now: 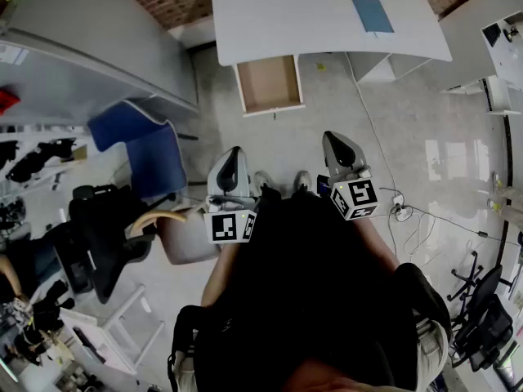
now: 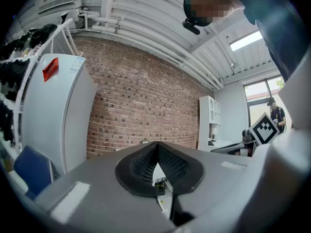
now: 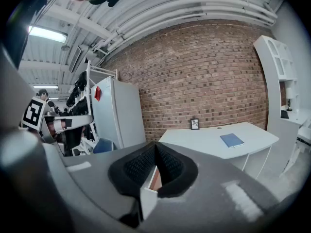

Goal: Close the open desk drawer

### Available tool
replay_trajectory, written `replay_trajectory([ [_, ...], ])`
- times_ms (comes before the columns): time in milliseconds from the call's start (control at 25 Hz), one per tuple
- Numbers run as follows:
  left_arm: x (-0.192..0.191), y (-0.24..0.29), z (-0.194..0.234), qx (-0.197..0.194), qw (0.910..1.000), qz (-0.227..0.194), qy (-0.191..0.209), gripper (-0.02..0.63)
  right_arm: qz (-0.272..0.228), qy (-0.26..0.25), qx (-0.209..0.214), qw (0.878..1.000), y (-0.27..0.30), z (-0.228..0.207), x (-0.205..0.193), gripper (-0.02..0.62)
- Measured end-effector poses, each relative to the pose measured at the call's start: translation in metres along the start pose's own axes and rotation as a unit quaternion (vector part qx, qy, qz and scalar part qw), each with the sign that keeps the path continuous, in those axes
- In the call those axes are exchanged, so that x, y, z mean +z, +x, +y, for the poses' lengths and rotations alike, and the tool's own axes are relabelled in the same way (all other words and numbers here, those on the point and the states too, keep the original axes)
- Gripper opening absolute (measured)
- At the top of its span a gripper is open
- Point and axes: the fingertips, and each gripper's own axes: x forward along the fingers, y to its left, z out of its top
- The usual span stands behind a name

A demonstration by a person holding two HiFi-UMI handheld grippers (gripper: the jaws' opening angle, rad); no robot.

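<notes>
Desk drawer: pulled open under white desk, well ahead of both tools. Left gripper, right gripper: both clenched, empty. Risk: off-centre push with closed tips likely to skew or jam drawer.

We wear a black top. Our left gripper and right gripper share one build: smooth grey shells tapering to rounded tips, lined with black pads ribbed in a fine grid. Each carries a white cube printed with black square markers, and pale rectangular patches sit on the grey shells.
</notes>
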Motion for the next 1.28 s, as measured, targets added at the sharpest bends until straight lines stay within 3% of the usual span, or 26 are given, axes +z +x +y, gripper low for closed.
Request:
replay_trajectory([
  [480,-0.003,0.002,0.013,-0.014,0.9999,0.002,-0.007,0.016,-0.014,0.012,-0.001,1.000,0.011,0.011,0.005,0.003],
  [1040,-0.024,0.003,0.047,-0.066,0.9973,0.024,-0.023,0.016,-0.013,0.025,-0.048,0.998,0.033,0.028,0.000,0.003],
  [1280,-0.031,0.022,0.058,-0.068,0.9965,0.035,-0.032,0.016,0.000,0.026,-0.037,0.999,0.061,0.027,-0.003,0.003],
])
